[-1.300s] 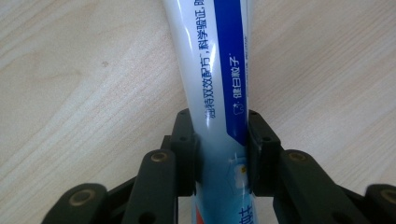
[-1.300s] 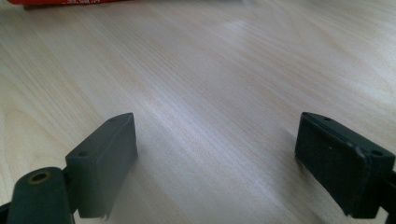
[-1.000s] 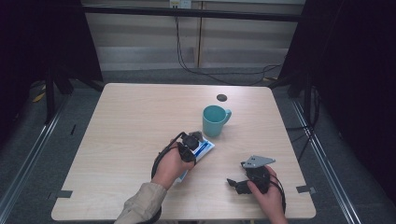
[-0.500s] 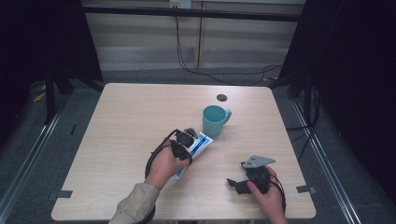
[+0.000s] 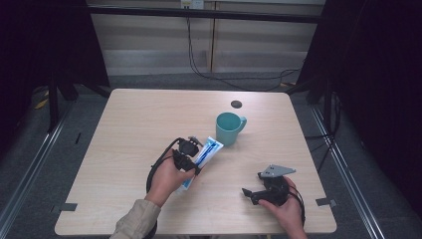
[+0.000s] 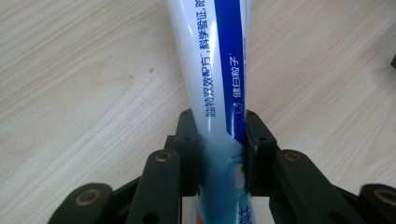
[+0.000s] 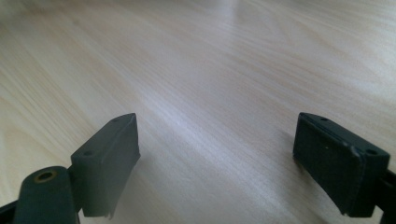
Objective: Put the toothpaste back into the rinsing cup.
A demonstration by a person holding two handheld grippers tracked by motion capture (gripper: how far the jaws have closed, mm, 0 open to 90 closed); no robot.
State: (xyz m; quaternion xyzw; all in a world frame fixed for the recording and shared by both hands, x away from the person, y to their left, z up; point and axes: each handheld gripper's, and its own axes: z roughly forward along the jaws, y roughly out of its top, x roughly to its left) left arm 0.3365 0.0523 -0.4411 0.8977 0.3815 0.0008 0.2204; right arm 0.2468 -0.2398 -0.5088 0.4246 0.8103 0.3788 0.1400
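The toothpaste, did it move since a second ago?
Yes. The toothpaste, clamped in the left gripper, now lies a little nearer the person and farther from the mug, which stayed put.

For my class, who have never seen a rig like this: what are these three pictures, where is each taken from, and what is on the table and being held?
A person sits at a pale wooden table, holding black two-jaw tongs in each hand. One camera looks down from above; the other two ride on the tongs, looking along their jaws. The left tongs are shut on a white-and-blue toothpaste tube, lying on the table. The right tongs are open, with bare wood between their jaws. A teal ceramic mug stands beyond the tube, with a small dark round disc behind it.
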